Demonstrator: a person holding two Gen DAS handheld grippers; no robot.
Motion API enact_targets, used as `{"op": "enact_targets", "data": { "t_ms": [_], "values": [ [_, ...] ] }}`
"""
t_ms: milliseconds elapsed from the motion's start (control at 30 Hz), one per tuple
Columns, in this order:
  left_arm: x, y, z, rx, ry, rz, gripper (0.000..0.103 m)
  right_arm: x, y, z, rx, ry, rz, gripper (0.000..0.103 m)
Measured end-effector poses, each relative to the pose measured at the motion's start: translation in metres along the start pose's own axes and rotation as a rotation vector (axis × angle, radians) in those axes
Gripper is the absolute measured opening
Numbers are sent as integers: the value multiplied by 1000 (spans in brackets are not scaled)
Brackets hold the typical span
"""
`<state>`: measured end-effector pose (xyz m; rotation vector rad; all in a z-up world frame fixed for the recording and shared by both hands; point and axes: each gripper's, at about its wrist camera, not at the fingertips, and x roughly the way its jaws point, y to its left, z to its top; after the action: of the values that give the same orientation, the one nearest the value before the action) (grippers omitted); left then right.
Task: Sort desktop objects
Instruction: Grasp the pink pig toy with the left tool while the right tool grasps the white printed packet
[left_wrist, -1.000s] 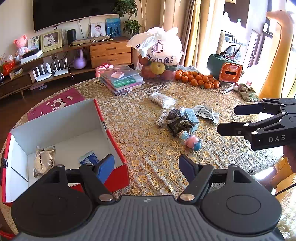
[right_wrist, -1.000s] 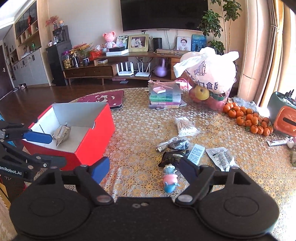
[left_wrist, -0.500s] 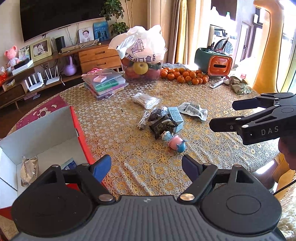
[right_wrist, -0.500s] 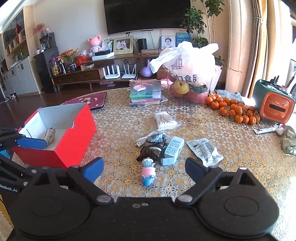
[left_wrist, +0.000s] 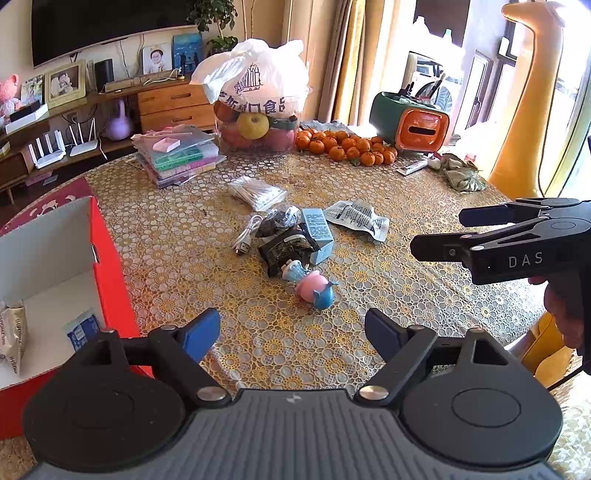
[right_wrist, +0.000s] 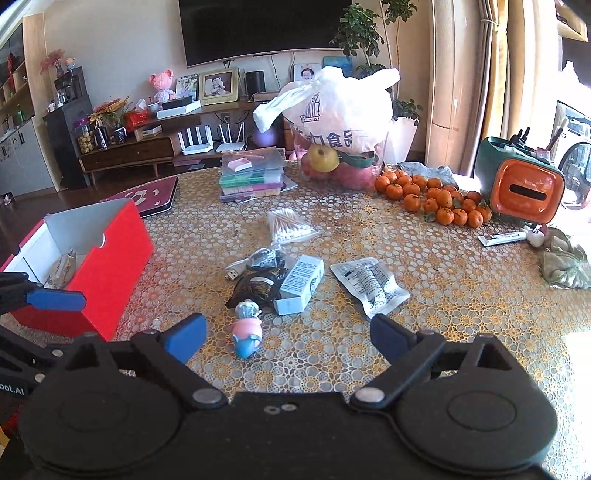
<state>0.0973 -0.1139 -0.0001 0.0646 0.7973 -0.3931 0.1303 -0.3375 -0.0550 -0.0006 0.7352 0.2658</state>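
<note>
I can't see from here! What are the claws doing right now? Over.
Left claw open, empty. Right claw open, empty, above the table. Pig toy lying nearest, loose pile behind it. Red box to the left; nothing blocking.

A home living room. At the top of the frame a wall-mounted television (right_wrist: 264, 29) hangs above a wooden media console (right_wrist: 147, 147) carrying framed family photos (right_wrist: 218, 85), a pink plush toy (right_wrist: 161, 82) and routers (right_wrist: 194, 138). At the right, curtains (right_wrist: 461, 85) flank a sunlit window, and a potted plant (right_wrist: 360, 33) stands upper centre.

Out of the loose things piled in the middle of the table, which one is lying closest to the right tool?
The pink and blue toy figure, lying on its side just ahead of the open right tool. The black packet and pale blue carton lie farther out.
</note>
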Motion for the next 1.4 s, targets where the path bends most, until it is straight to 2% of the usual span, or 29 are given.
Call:
{"op": "enact_targets", "data": {
  "t_ms": [33, 67, 567, 1000, 1400],
  "values": [
    [3, -2, 0, 1, 0, 1, 101, 2, -3, -1, 3, 3, -5, 96],
    [7, -4, -1, 4, -1, 3, 103, 5, -6, -1, 7, 6, -9, 96],
    [68, -24, 6, -20, 41, 18, 103, 53, -57, 5, 8, 52, -53, 96],
    [116, -31, 7, -83, 62, 73, 103, 99, -83, 8, -26, 91, -37, 96],
    [142, -32, 1, -123, 64, 115, 103, 138, -98, 16, -61, 118, -2, 94]
  ]
}}
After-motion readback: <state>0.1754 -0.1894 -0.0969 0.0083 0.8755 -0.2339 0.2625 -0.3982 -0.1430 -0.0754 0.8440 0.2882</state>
